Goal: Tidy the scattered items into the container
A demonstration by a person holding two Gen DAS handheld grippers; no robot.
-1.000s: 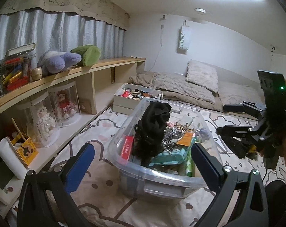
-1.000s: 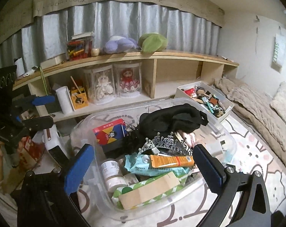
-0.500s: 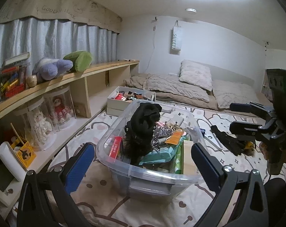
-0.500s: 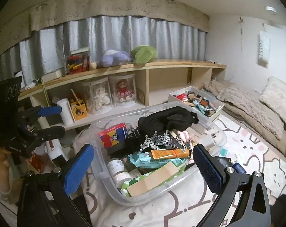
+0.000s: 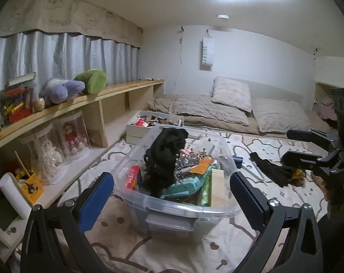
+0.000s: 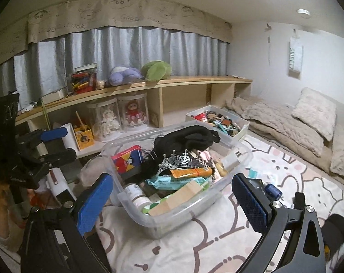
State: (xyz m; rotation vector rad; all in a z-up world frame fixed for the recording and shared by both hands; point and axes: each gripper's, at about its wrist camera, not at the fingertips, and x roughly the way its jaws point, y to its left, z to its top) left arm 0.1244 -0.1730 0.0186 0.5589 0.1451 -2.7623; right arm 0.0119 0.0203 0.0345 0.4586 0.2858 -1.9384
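Both claws are hanging wide apart, gripping nothing. The clear container (image 5: 172,207), heaped with items, is sitting straight ahead of the left claw (image 5: 172,195) and the right claw (image 6: 172,200); a black glove (image 5: 269,170) is lying right of the left claw.

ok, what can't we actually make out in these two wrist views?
- Lower layers of the clear bin: buried under the black cloth and tiara, both views.
- Dark item on the mat: partly behind the right gripper, left view.
- Blue-capped item: half behind a right gripper finger, right view.
- White tray contents: too small.
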